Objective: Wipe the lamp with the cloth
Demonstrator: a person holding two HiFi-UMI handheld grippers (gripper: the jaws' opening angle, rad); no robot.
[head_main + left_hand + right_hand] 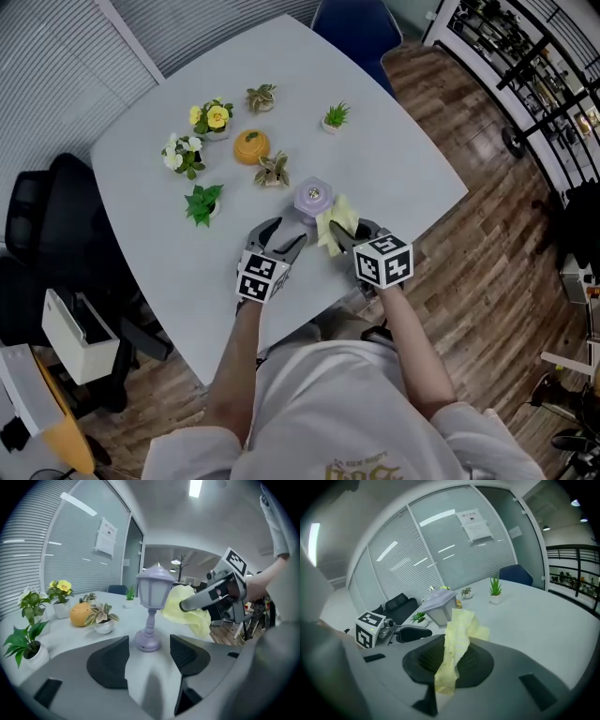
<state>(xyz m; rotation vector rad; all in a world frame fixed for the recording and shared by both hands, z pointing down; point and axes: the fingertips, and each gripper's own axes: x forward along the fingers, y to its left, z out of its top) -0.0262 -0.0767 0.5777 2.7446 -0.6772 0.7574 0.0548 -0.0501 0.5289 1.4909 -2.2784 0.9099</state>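
Observation:
A small lilac lantern-shaped lamp (312, 199) stands upright on the white table (394, 169) near its front edge. In the left gripper view the lamp (152, 606) rises just beyond my open left gripper (149, 654), its base between the jaw tips without touching them. My right gripper (339, 234) is shut on a pale yellow cloth (335, 223), which hangs against the lamp's right side. In the right gripper view the cloth (454, 644) is pinched between the jaws, with the lamp (438, 604) right behind it.
Behind the lamp stand several small potted plants (273, 172), a yellow-flower pot (214, 117) and an orange gourd-shaped ornament (251, 146). A black office chair (42, 225) stands at the table's left, a blue chair (358, 23) at its far end. Wooden floor lies to the right.

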